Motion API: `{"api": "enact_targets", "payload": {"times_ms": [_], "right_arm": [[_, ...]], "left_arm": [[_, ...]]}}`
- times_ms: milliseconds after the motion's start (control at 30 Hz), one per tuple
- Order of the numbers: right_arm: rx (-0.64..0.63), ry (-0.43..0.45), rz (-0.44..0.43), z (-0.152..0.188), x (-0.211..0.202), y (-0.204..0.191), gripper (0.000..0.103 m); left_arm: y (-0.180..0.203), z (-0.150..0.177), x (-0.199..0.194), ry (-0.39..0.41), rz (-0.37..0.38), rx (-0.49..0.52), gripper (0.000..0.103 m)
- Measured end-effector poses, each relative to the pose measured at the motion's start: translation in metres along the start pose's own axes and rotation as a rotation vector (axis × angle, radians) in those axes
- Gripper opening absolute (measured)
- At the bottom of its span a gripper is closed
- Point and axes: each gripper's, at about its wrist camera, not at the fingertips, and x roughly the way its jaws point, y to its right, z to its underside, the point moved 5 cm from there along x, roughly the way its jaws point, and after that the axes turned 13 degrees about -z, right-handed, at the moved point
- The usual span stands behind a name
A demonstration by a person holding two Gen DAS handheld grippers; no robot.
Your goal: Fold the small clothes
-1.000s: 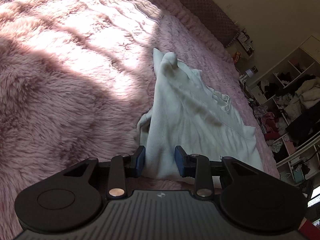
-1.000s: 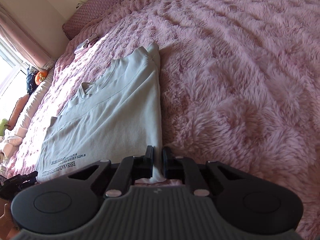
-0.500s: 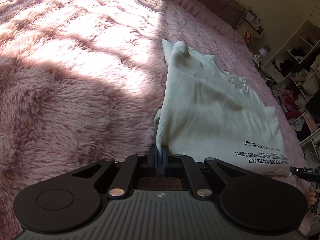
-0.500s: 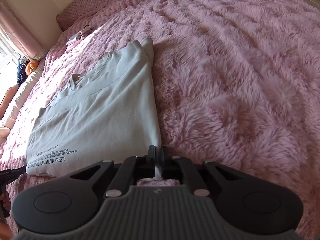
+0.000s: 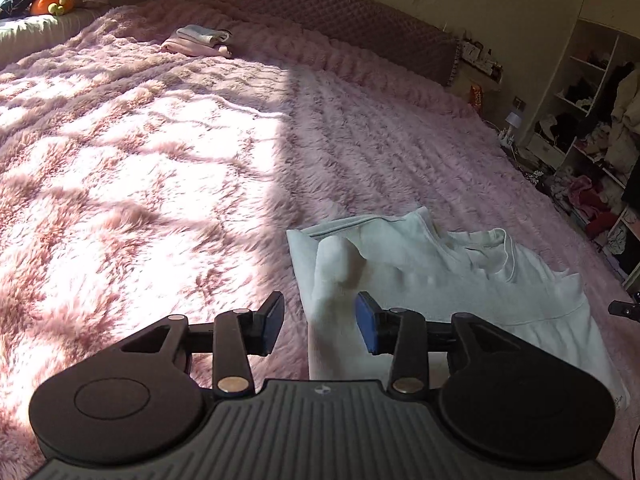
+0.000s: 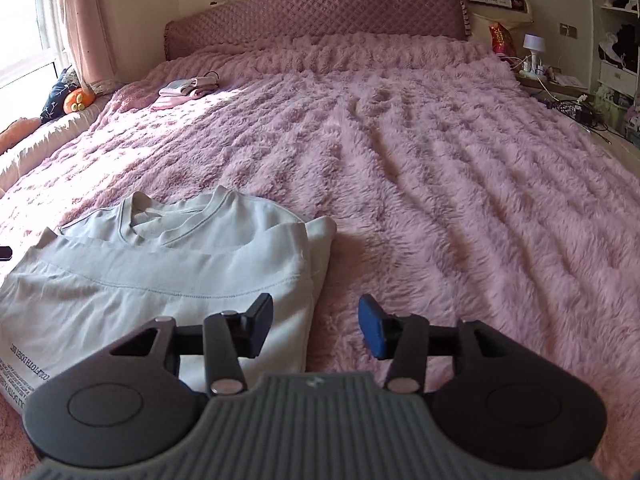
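Observation:
A pale grey T-shirt (image 5: pixel 460 280) lies on the pink fluffy bed cover, its lower half folded up over the chest, collar showing at the far side. It also shows in the right wrist view (image 6: pixel 160 280), with printed text near its left hem. My left gripper (image 5: pixel 320 322) is open and empty above the shirt's left folded edge. My right gripper (image 6: pixel 316 330) is open and empty above the shirt's right edge, its left finger over the cloth and its right finger over the cover.
The pink bed cover (image 6: pixel 440 160) spreads wide ahead. A small stack of folded clothes (image 6: pixel 186 88) lies far back near the headboard (image 6: pixel 320 12); it also shows in the left wrist view (image 5: pixel 200 40). Cluttered shelves (image 5: pixel 592 140) stand right of the bed.
Both grippers were shut on the shirt's bottom hem corners. They carried the hem up over the shirt, then opened and let go.

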Motion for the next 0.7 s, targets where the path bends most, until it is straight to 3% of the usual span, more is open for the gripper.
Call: {"api": "enact_targets", "payload": {"times_ms": [200, 367, 400, 433, 467, 500, 533, 700], "right_arm": [[-0.068, -0.015, -0.009, -0.026, 0.050, 0.005, 0.052], [-0.100, -0.043, -0.043, -0.032, 0.079, 0.002, 0.051], [-0.106, -0.047, -0.052, -0.031, 0.082, 0.000, 0.048], [-0.109, -0.058, -0.058, -0.030, 0.085, -0.001, 0.026], [-0.112, -0.072, -0.064, -0.029, 0.090, -0.003, 0.008], [-0.104, -0.082, -0.074, -0.028, 0.093, -0.003, 0.003], [-0.092, -0.066, -0.080, -0.028, 0.093, -0.003, 0.003], [0.010, 0.046, -0.082, -0.038, 0.083, 0.007, 0.003]], "left_arm": [[0.027, -0.003, 0.044, -0.070, 0.019, 0.099, 0.054], [0.036, 0.003, 0.048, -0.059, 0.036, 0.147, 0.056], [0.037, 0.004, 0.047, -0.049, 0.042, 0.158, 0.056], [0.039, 0.004, 0.045, -0.033, 0.047, 0.174, 0.053], [0.040, 0.004, 0.043, -0.012, 0.043, 0.196, 0.040], [0.041, 0.005, 0.042, 0.000, 0.036, 0.214, 0.032], [0.041, 0.005, 0.040, 0.016, 0.016, 0.240, 0.012], [0.036, -0.011, 0.022, 0.129, 0.027, 0.146, 0.011]]}}
